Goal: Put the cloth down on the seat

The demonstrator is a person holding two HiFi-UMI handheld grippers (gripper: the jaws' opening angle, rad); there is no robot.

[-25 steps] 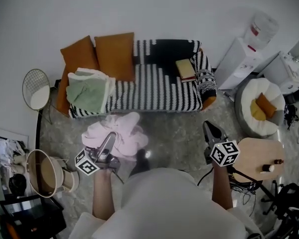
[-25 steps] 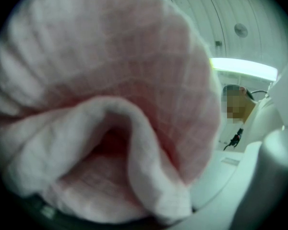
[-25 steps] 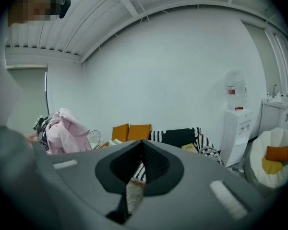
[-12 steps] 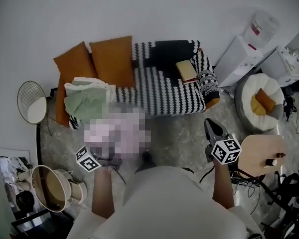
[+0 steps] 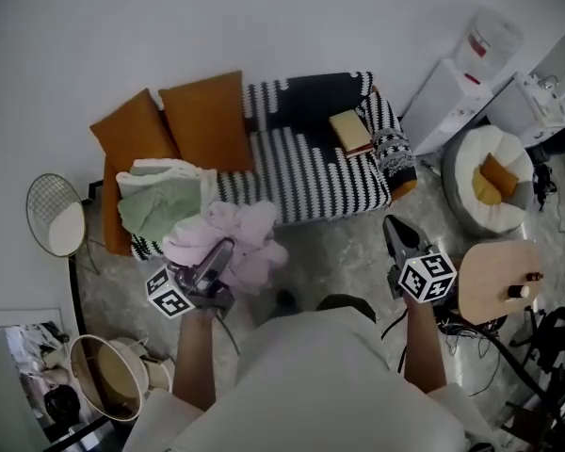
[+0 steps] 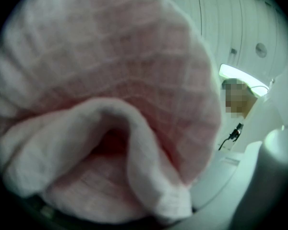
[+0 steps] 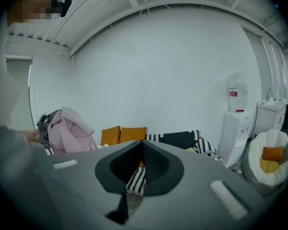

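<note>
A crumpled pink cloth (image 5: pixel 234 236) hangs bunched in my left gripper (image 5: pixel 218 255), which is shut on it just in front of the sofa's left end. The cloth (image 6: pixel 110 104) fills the left gripper view and hides the jaws. The sofa seat (image 5: pixel 315 177) has a black-and-white striped cover. My right gripper (image 5: pixel 396 235) is held in front of the sofa's right end; its jaws meet at the tips (image 7: pixel 143 145) with nothing between them. In the right gripper view the pink cloth (image 7: pixel 69 128) shows at the left, and the sofa (image 7: pixel 180 139) lies beyond the jaws.
A green and white cloth (image 5: pixel 165 196) lies on the sofa's left seat, below two orange cushions (image 5: pixel 202 121). A book (image 5: pixel 350 132) rests at the right end. A wire side table (image 5: pixel 55 217), a basket (image 5: pixel 108 375), a round wooden table (image 5: pixel 494 281), a bean bag (image 5: pixel 490 186) and a water dispenser (image 5: pixel 457 88) stand around.
My left gripper has carried the pink cloth forward, so it now overlaps the sofa's front edge. The right gripper has stayed about where it was, shut.
</note>
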